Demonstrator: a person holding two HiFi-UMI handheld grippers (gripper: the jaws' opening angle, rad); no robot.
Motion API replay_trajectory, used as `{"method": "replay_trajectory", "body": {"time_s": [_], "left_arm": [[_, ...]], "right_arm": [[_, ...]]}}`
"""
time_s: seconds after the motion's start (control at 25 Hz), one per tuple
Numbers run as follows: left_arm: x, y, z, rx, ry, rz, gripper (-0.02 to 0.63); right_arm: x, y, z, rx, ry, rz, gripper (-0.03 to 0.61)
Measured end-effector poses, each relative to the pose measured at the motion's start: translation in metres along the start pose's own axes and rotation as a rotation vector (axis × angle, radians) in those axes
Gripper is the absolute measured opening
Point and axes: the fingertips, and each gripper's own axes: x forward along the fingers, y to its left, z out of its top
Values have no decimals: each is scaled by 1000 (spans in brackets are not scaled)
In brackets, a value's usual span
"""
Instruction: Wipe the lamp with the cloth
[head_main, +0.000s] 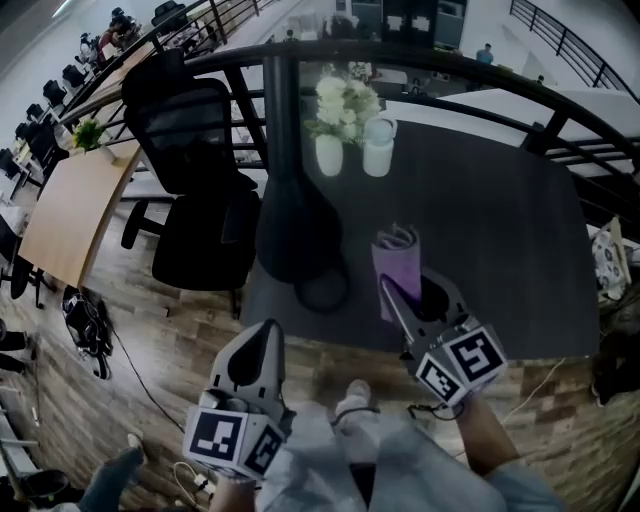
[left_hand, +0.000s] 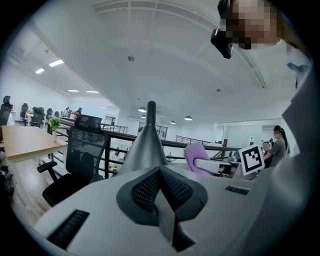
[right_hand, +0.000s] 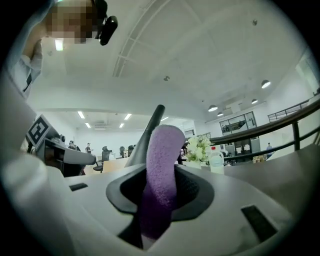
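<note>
Right gripper (head_main: 402, 296) clamped on purple cloth (head_main: 397, 262), just right of lamp (head_main: 293, 228) base, not touching it. Left gripper (head_main: 264, 343) pressed together, empty, on person's side of lamp. Wiping seemingly not begun; all left.

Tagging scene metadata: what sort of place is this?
Probably an open-plan office, maybe on a raised level: a black mesh swivel chair, a long light-wood desk with more workstations behind, and a black metal railing.

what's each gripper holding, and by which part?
Right gripper: purple cloth, pinched at its near end, the rest sticking out past the jaws. Left gripper: shut, empty.
</note>
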Motion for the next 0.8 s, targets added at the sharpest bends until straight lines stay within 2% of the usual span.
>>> {"method": "replay_trajectory", "body": {"time_s": [0.16,0.36,0.56,0.8], "left_arm": [[-2,0,-1,-6,25,24,11],[2,6,4,12,11,31,12],[2,11,6,26,22,18,11],[3,18,8,18,22,-2,12]], "right_arm": [[33,-18,14,55,-43,75,123],[80,-31,24,102,-52,164,123],[115,-34,27,121,-10,233,123],[135,-36,18,127,52,259,123]]}}
